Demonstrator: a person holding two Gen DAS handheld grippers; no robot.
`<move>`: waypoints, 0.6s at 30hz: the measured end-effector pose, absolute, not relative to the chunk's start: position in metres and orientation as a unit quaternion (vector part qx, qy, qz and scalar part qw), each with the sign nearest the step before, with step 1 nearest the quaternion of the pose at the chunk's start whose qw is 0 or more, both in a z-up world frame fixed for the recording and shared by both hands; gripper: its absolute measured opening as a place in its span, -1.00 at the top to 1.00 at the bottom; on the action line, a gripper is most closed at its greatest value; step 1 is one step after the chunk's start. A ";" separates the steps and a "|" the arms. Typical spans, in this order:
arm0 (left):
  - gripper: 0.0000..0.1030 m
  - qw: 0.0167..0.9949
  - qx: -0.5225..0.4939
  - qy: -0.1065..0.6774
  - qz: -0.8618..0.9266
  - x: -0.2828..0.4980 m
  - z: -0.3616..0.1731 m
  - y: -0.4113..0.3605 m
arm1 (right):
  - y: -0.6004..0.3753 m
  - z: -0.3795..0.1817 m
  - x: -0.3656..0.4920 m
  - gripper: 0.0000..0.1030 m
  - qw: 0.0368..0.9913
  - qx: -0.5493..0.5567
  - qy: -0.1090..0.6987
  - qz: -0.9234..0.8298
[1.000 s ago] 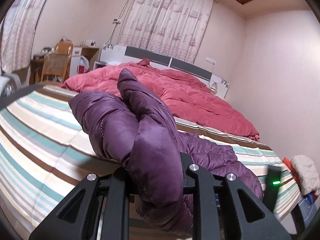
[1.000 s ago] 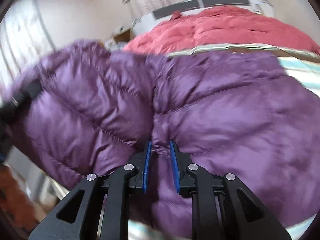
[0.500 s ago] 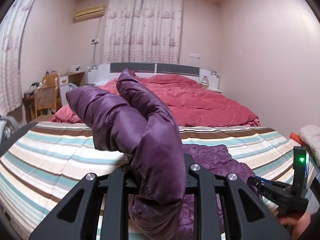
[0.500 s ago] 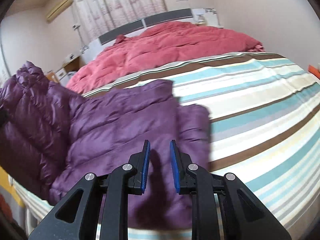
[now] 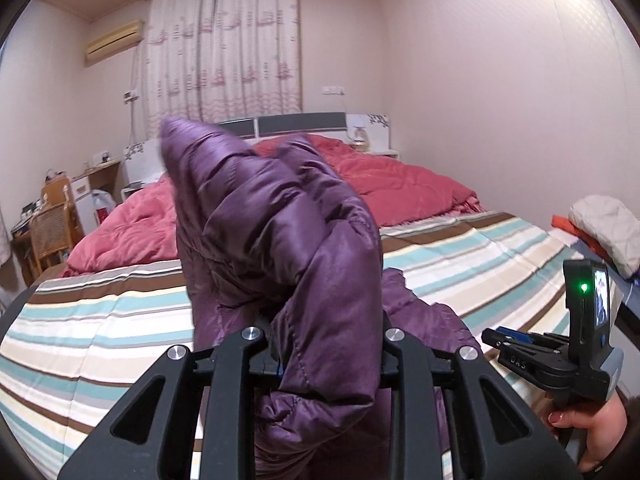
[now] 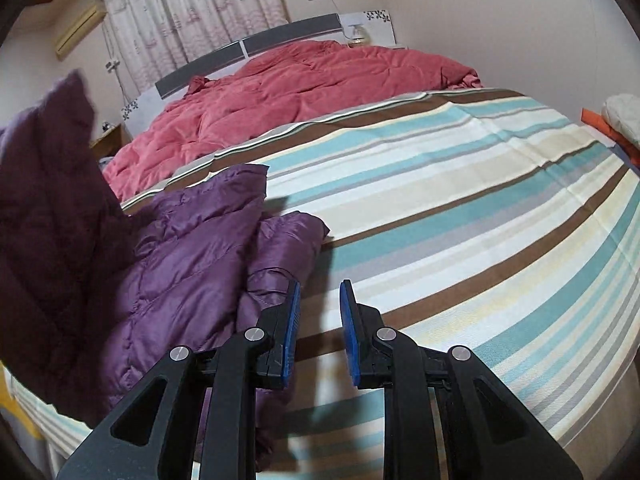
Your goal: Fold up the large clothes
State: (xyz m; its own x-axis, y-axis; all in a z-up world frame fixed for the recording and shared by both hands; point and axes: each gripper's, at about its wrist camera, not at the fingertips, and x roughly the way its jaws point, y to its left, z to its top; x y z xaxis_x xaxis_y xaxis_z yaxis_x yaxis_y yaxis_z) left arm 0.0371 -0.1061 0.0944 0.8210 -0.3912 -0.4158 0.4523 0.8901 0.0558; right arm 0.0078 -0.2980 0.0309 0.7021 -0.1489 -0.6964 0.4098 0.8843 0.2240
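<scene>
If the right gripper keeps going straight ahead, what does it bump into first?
Probably the striped bedsheet. The right gripper is empty, with bare sheet showing between its fingers; the purple puffy jacket lies just left.

Both cams ride right behind their own fingers, looking forward along them. The left one sits low near the foot of the bed point(image 5: 120, 320) and faces up it to the headboard point(image 5: 300, 122) and curtain point(image 5: 224, 48); a purple jacket point(image 5: 288, 248) bunched between its fingers fills the near view. The right one tilts down over the striped sheet point(image 6: 460, 208) ahead of its fingers. Both share the jacket, red duvet point(image 6: 304, 88) and headboard.
</scene>
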 end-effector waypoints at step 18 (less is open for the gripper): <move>0.55 0.926 0.134 0.236 -0.261 0.033 0.075 -0.156 | -0.320 0.024 -0.002 0.61 0.893 0.224 0.354 -0.165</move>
State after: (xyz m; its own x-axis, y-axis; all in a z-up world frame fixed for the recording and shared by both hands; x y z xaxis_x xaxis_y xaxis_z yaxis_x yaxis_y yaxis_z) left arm 0.0333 -0.1556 0.0750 0.7521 -0.4207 -0.5073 0.5474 0.8275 0.1253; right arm -0.0022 -0.3204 0.0238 0.6955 -0.1359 -0.7056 0.4529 0.8452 0.2837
